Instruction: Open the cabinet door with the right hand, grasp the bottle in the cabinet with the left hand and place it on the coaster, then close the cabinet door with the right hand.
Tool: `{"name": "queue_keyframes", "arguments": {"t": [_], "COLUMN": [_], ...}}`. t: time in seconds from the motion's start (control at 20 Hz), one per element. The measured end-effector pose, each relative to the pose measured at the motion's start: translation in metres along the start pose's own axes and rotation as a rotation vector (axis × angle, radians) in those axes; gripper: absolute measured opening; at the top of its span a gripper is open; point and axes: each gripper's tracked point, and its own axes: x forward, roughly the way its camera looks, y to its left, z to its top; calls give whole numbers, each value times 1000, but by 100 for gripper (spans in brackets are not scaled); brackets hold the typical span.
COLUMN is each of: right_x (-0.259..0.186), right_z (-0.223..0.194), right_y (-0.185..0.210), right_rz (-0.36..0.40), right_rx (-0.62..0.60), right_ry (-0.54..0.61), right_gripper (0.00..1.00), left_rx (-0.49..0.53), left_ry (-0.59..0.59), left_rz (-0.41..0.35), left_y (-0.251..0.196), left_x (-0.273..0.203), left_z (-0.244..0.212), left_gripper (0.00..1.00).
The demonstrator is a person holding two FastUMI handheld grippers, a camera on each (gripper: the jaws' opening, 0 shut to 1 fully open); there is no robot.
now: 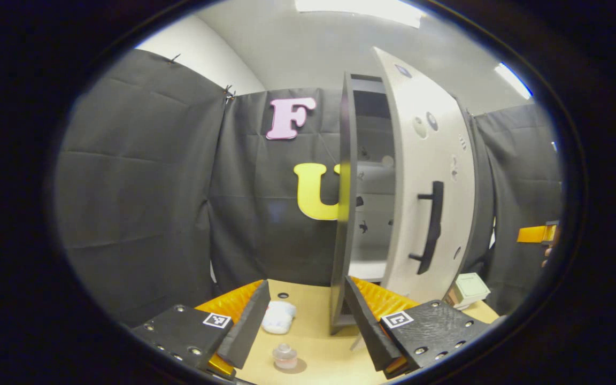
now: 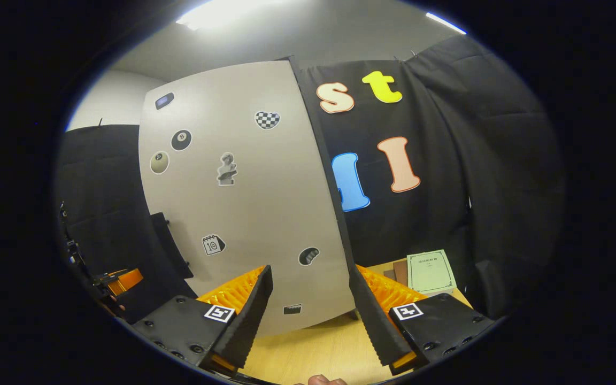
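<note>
Cabinet door (image 1: 425,176) hangs part-open, so we judge closing comes next. Both our grippers, left gripper (image 1: 308,315) and right gripper (image 2: 310,315), gape empty; the bottle (image 1: 285,356) stands on the table (image 1: 318,321) below the left one.

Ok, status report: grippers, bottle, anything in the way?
Left gripper open, empty. Right gripper open, facing the cabinet door. Door ajar. Bottle standing on the table. Nothing in the way.

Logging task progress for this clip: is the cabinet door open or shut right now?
Partly open. In the left gripper view the cabinet door stands angled away from the cabinet frame, leaving a gap onto the pale interior; its black handle faces the camera.
</note>
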Motion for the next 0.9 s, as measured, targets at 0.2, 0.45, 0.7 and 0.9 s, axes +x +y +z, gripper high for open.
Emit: {"name": "queue_keyframes", "arguments": {"t": [0.2, 0.45, 0.7, 0.9], "right_x": [-7, -13, -15, -8], "right_z": [19, 21, 25, 24], "right_y": [-25, -55, -62, -59], "right_rz": [3, 17, 26, -1], "right_rx": [-16, -57, -96, -121], "right_ry": [-31, -33, -48, -64], "right_gripper": [91, 91, 93, 94], "left_rx": [-23, 8, -8, -42], "left_ry": [1, -22, -43, -55], "left_rz": [-14, -61, -60, -103], "left_y": [-29, -62, -78, -86], "left_x": [-10, -18, -21, -10], "left_z": [9, 23, 31, 36], "left_gripper": [84, 84, 84, 86]}}
